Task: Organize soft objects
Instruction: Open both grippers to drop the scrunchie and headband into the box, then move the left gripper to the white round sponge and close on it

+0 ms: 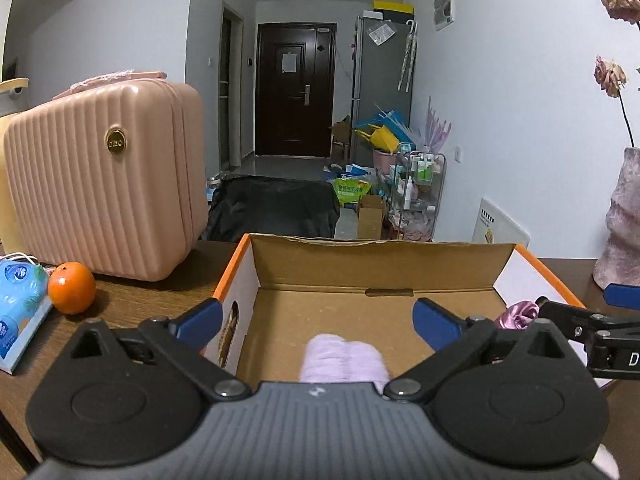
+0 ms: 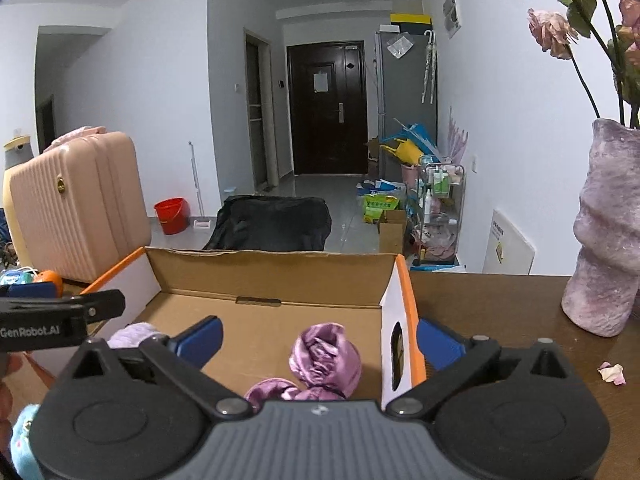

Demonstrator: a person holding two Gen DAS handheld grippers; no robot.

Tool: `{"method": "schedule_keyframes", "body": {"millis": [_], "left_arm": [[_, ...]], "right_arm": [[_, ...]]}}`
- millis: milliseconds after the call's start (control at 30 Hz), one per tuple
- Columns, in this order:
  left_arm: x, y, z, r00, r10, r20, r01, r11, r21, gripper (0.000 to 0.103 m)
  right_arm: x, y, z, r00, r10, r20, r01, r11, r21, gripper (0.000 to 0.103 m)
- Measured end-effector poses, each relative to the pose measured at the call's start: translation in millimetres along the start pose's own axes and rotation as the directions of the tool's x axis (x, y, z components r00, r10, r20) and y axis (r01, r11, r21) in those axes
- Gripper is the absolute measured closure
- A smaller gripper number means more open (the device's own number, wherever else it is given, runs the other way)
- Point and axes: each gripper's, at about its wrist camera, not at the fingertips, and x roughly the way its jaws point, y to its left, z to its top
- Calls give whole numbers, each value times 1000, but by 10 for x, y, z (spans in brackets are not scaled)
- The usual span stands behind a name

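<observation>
Left gripper (image 1: 318, 322) gaped wide, empty, over rolled lilac fleece cloth (image 1: 343, 360) in open cardboard box (image 1: 376, 266); right gripper (image 2: 318, 340) likewise above crumpled purple satin cloth (image 2: 326, 356); best withdrawn straight, clear of the walls.

Matt corrugated cardboard box (image 1: 372, 268), glossy satin cloth (image 2: 326, 354), fuzzy lilac towel (image 1: 344, 360), wood-grain table (image 2: 500, 304)

Lilac towel (image 1: 343, 360), purple satin cloth (image 2: 326, 356), orange-edged box (image 1: 376, 272).

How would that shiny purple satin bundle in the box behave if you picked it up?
The purple satin bundle looks crumpled and folded, so it would probably flop and unfurl. Its glossy sheen suggests it could slip from the fingers. It seems light, lying loose in the cardboard box.
</observation>
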Motion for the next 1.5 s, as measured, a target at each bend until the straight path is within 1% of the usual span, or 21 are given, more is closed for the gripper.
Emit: {"method": "schedule_keyframes", "body": {"millis": [200, 433, 567, 767, 1267, 1500], "left_arm": [[2, 28, 12, 1000, 4, -3, -4, 1000, -10, 0], [-135, 33, 1, 1000, 5, 19, -5, 1000, -16, 0], [-277, 34, -51, 999, 15, 39, -15, 1000, -9, 0], [-547, 29, -109, 997, 12, 78, -12, 1000, 2, 0], [-1198, 16, -461, 997, -19, 75, 18, 1000, 14, 0], [-1489, 24, -619, 997, -33, 66, 32, 999, 17, 0]], "right_arm": [[-3, -13, -10, 1000, -7, 2, 7, 1000, -2, 0], [-183, 9, -59, 999, -24, 32, 24, 1000, -16, 0], [-364, 10, -120, 998, -30, 47, 31, 999, -24, 0], [-668, 52, -230, 998, -28, 62, 30, 999, -30, 0], [-1480, 179, -602, 997, -14, 77, 17, 999, -44, 0], [-1794, 262, -804, 997, -9, 83, 13, 999, -51, 0]]}}
